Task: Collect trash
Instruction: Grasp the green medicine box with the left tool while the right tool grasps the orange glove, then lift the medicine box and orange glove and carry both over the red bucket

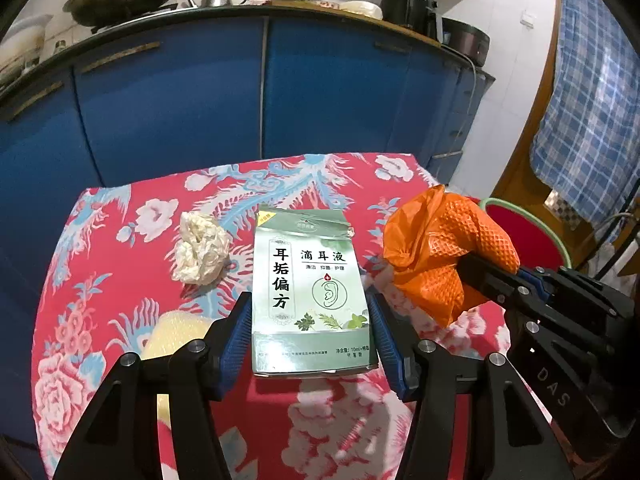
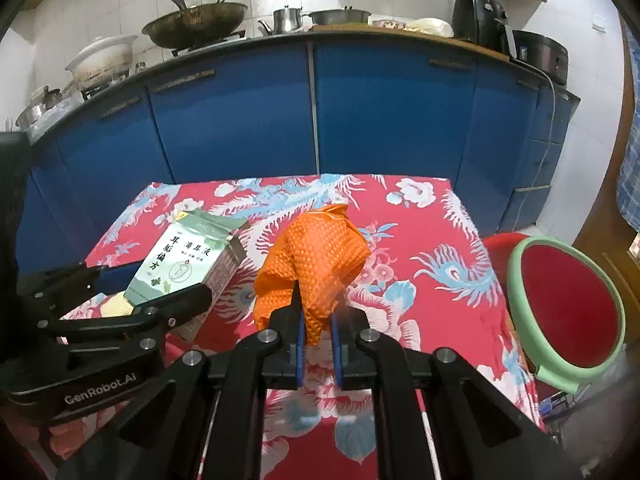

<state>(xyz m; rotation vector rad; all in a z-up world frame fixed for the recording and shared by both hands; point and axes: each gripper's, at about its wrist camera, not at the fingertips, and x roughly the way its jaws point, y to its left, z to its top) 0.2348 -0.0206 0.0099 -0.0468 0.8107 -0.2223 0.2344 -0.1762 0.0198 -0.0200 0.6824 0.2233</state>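
Blue-padded fingers [image 1: 236,344] of your left claw [image 1: 310,340] fill the bottom of the left wrist view, clamped on both long sides of a green ear-drop box [image 1: 310,292]. Box appears lifted clear of the red floral cloth on the table [image 1: 120,280]; the right wrist view shows it tilted, at centre left of that frame.

Your right claw [image 2: 318,340] sits bottom centre of its own view, nearly shut and pinching a crumpled orange textured glove [image 2: 316,264]. Glove stands up above the pads. In the left wrist view the same claw comes in from the right edge, glove just right of the box, close but whether touching cannot be told.

Around:
- Crumpled white tissue [image 1: 200,252] on the cloth, left of the box, apart from it.
- Pale yellow thing [image 1: 172,336] at lower left, partly hidden behind your left claw; cannot tell what it is.
- Red bin with green rim [image 2: 564,308] off the table's right edge, centre right in the right wrist view, mouth open toward the camera.
- Blue cabinet doors [image 2: 240,120] behind the table; wok [image 2: 196,24], pots and a black appliance along the top of the frame.
- Blue checked curtain [image 1: 592,120] at the right edge of the left wrist view.
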